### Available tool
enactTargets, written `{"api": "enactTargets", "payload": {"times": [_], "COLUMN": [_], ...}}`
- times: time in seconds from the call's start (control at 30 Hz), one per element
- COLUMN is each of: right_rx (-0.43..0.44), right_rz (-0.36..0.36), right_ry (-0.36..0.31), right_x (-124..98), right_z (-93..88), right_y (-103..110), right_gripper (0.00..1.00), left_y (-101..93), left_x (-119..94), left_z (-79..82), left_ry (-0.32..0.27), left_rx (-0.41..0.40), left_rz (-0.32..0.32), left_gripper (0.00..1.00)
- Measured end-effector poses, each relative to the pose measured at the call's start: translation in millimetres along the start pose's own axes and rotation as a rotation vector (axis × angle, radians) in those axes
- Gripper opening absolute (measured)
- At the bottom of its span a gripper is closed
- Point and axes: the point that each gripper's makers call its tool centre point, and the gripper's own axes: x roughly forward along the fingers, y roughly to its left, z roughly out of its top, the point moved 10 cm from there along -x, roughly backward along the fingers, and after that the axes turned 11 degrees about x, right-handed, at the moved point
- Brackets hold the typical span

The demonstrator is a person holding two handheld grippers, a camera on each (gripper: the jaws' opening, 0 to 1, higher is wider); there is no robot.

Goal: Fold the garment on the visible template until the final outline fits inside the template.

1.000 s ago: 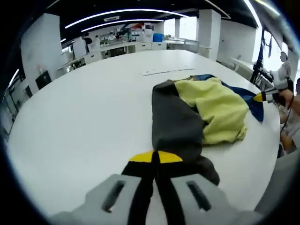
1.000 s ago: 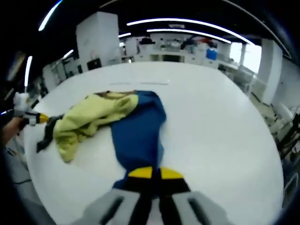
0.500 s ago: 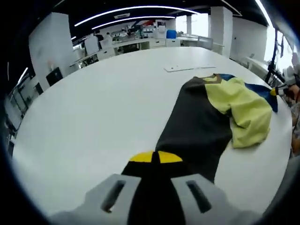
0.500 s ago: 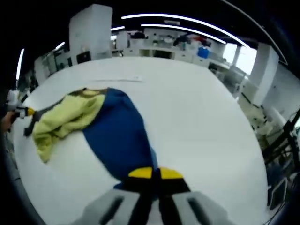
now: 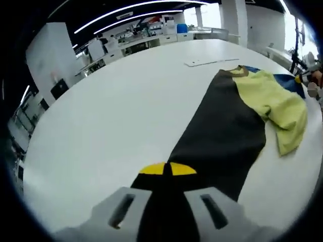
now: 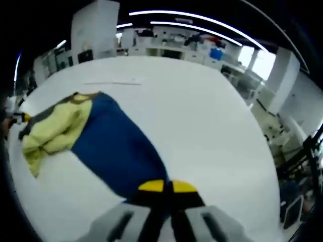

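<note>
A garment lies stretched on a white table [image 5: 111,111]. In the left gripper view its dark grey part [image 5: 222,136] runs from my left gripper [image 5: 167,170] toward a yellow-green middle part [image 5: 275,101] with a blue edge [image 5: 287,80] behind. My left gripper is shut on the grey end. In the right gripper view the blue part [image 6: 113,146] runs from my right gripper [image 6: 167,186], shut on the blue end, to the yellow-green part [image 6: 50,131]. The other gripper [image 6: 17,118] shows at the far left edge. A thin pale template outline [image 5: 209,62] lies on the table beyond the garment.
The white table [image 6: 202,111] is wide and round-edged, with bare surface on both sides of the garment. Benches, shelves and white cabinets [image 5: 146,40] stand far behind. The template strip [image 6: 113,82] lies beyond the collar.
Both grippers have pulled apart, drawing the bunched garment out. The grey and blue parts are now stretched long and flatter, and the yellow-green part is less heaped.
</note>
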Motion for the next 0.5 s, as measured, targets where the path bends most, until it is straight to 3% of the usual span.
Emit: {"api": "enactTargets", "payload": {"times": [0.3, 0.43, 0.5], "right_rx": [-0.015, -0.016, -0.021], "right_rz": [-0.016, -0.018, -0.016], "right_ry": [0.022, 0.028, 0.033], "right_x": [10.4, 9.7, 9.5], "right_z": [7.3, 8.6, 8.5], "right_y": [-7.9, -9.1, -9.1], "right_gripper": [0.0, 0.0, 0.0], "left_y": [21.6, 23.9, 25.9], "left_x": [5.1, -2.4, -0.5], "left_z": [-3.5, -3.5, -7.2], "left_ry": [0.073, 0.046, 0.047], "left_rx": [0.058, -0.054, -0.039], "left_rz": [0.061, 0.061, 0.062], "left_gripper": [0.0, 0.0, 0.0]}}
